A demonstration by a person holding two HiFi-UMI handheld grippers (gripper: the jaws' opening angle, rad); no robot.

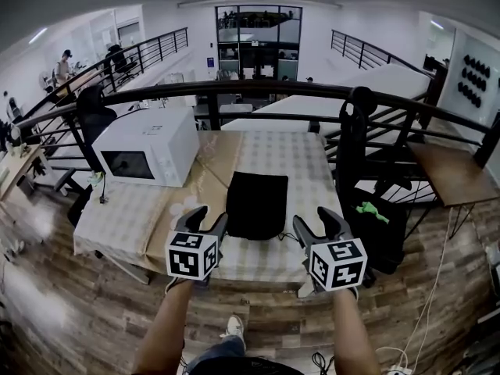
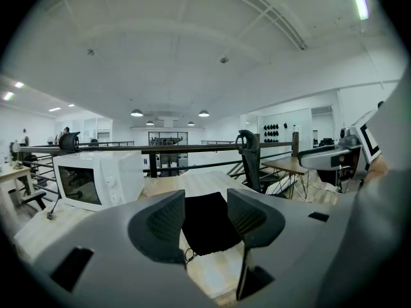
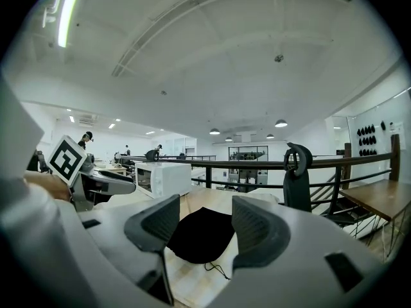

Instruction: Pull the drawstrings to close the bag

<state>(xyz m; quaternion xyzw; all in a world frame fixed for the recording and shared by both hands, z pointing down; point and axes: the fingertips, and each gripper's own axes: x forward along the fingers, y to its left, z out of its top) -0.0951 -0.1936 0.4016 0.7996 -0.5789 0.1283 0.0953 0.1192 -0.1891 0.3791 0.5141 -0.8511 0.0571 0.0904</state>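
A flat black drawstring bag [image 1: 257,204] lies on the checked tablecloth, its near edge toward me. A thin black drawstring [image 3: 217,267] trails from that near edge onto the cloth. My left gripper [image 1: 216,219] hovers open at the bag's near left corner, nothing between its jaws; through them the bag [image 2: 207,223] shows ahead. My right gripper [image 1: 311,222] hangs open at the bag's near right side, also empty, with the bag [image 3: 200,235] ahead of it. Neither gripper touches the bag or the string.
A white microwave [image 1: 148,146] stands at the table's left, far side. The table [image 1: 305,162] backs onto a black railing [image 1: 234,91]. A black office chair [image 3: 297,172] stands to the right, and a wooden side table [image 1: 451,172] beyond it.
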